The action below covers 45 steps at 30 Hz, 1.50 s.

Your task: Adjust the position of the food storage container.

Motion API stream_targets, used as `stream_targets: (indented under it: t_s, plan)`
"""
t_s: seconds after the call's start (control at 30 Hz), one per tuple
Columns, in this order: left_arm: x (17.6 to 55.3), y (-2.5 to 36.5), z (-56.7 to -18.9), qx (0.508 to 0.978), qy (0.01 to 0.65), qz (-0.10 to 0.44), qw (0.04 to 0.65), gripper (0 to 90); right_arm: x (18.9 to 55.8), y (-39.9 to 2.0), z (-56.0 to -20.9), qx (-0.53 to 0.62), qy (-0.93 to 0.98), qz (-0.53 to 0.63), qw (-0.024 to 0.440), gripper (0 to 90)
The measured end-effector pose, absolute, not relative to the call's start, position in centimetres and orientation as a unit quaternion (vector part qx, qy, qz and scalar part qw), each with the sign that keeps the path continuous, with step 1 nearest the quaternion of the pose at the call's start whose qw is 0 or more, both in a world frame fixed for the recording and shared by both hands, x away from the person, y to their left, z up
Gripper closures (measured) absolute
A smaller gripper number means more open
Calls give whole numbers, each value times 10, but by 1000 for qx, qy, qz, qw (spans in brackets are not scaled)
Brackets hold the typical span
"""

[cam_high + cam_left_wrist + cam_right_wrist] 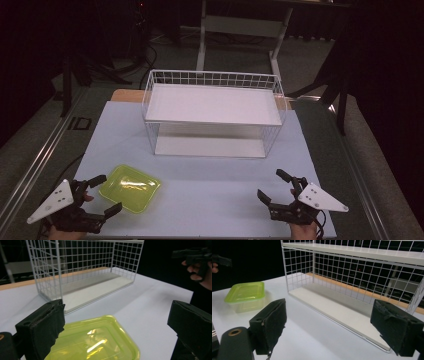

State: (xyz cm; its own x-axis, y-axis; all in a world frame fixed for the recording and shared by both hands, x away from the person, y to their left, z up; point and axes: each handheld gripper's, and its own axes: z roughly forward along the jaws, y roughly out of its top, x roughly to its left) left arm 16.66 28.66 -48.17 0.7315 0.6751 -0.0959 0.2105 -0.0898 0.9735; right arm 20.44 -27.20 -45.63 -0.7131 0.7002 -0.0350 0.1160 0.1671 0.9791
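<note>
A yellow-green lidded plastic container [130, 188] [95, 340] [245, 293] rests on the white table at the front left. My left gripper [105, 194] is open right beside it, its two black jaws level with the container's left side and not touching it. My right gripper [274, 186] is open at the front right, holding nothing, and faces the white wire rack [213, 112] [82, 272] [362, 290]. The rack has a white upper shelf and a white lower shelf, both bare.
The white tabletop [210, 185] spreads between the two grippers and the rack. A wooden strip [125, 95] shows behind the rack. Beyond the table stand dark tripod legs [75, 75] and a white frame [240, 30] on the floor.
</note>
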Motion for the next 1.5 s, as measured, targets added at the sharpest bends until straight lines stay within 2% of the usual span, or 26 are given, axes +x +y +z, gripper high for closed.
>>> stream_targets:
  t_s: [0.37,0.5,0.57,0.6,0.67,0.7,0.73,0.83,0.93,0.97,1.1,1.23,1.5]
  plan:
    - [168,291,-469,702,315,202,605,19,199,-266,-453,271,727,577,254,133]
    - [173,304,-463,706,326,212,593,82,196,-264,-451,271,720,585,259,133]
    - [175,312,-463,711,332,219,580,167,196,-263,-452,271,723,581,258,133]
    - [176,317,-463,710,339,222,576,176,197,-263,-452,271,725,578,257,133]
    - [180,325,-465,712,351,227,564,326,197,-263,-453,273,728,575,256,133]
    - [182,330,-467,713,359,227,558,362,197,-263,-453,275,728,575,254,133]
    - [184,334,-469,715,363,226,553,452,197,-263,-453,275,727,575,255,133]
    - [191,343,-476,723,383,228,527,605,196,-262,-453,272,729,574,254,134]
    - [200,349,-486,737,402,227,493,737,195,-261,-453,271,731,574,253,134]
    - [203,350,-489,740,413,231,477,744,195,-262,-453,271,731,574,252,135]
    - [212,356,-503,756,425,215,449,896,194,-262,-453,271,731,574,251,135]
    - [217,355,-518,787,433,205,390,900,194,-262,-454,269,732,574,250,135]
    - [217,345,-528,807,423,168,375,900,196,-260,-455,268,734,574,246,135]
